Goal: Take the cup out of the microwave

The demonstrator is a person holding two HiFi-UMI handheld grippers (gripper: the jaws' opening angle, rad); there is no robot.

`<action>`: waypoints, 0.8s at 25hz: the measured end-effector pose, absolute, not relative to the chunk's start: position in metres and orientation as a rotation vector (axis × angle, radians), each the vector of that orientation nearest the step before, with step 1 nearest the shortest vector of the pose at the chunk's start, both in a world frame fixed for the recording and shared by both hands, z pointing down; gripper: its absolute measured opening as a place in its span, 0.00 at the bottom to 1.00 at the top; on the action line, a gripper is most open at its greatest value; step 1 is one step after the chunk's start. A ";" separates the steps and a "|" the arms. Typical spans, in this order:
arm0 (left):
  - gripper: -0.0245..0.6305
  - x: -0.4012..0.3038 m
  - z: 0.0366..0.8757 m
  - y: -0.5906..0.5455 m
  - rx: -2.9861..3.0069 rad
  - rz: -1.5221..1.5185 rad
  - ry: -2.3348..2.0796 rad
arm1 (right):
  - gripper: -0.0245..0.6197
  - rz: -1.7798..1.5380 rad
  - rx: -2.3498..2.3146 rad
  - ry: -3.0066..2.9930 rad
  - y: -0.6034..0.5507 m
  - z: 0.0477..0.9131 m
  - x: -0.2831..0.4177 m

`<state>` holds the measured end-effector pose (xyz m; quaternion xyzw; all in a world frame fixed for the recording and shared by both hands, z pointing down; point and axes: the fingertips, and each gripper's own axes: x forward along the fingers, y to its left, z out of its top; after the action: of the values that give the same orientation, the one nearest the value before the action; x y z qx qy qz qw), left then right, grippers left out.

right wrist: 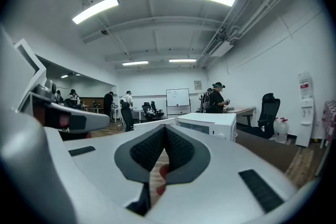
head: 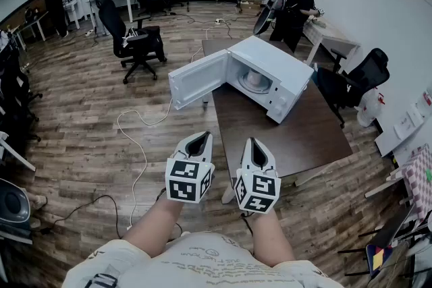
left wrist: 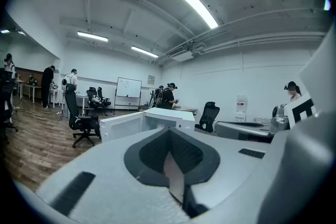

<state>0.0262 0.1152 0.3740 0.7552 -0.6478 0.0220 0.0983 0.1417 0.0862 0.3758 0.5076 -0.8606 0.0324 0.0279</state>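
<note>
- Left gripper: jaws together, empty, held close to the body.
- Right gripper: beside the left, jaws together, empty.
- Counter: near edge just ahead of both grippers.
- Microwave door: swung open, ahead of the left gripper.
- Microwave: well ahead of the right gripper.
- Cup: pale, inside the cavity.
- Handling note: open the right gripper before entering. Go in level, clear of the door, and close on the cup's wall.

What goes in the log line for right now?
microwave door: open | cup: inside microwave | left gripper: shut, empty | right gripper: shut, empty
</note>
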 end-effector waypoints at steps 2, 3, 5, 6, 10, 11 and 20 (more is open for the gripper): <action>0.05 0.022 0.374 0.115 2.238 0.072 -1.913 | 0.05 0.098 1.568 -2.658 0.087 0.374 0.136; 0.05 0.019 0.375 0.115 2.239 0.074 -1.911 | 0.05 0.098 1.571 -2.658 0.087 0.374 0.133; 0.05 0.013 0.375 0.115 2.240 0.073 -1.908 | 0.05 0.099 1.577 -2.658 0.087 0.373 0.128; 0.05 0.010 0.375 0.115 2.241 0.072 -1.907 | 0.05 0.100 1.580 -2.659 0.087 0.373 0.125; 0.05 -0.004 0.378 0.114 2.245 0.070 -1.901 | 0.05 0.103 1.573 -2.677 0.088 0.372 0.110; 0.05 -0.008 0.379 0.113 2.247 0.072 -1.898 | 0.05 0.104 1.568 -2.682 0.088 0.372 0.105; 0.05 -0.050 0.394 0.117 2.268 0.099 -1.865 | 0.05 0.069 1.599 -2.664 0.095 0.373 0.059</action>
<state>-0.0499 0.1167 0.3943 0.7679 -0.6315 0.0336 0.1015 0.0590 0.0948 0.3735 0.5144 -0.8571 0.0223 0.0169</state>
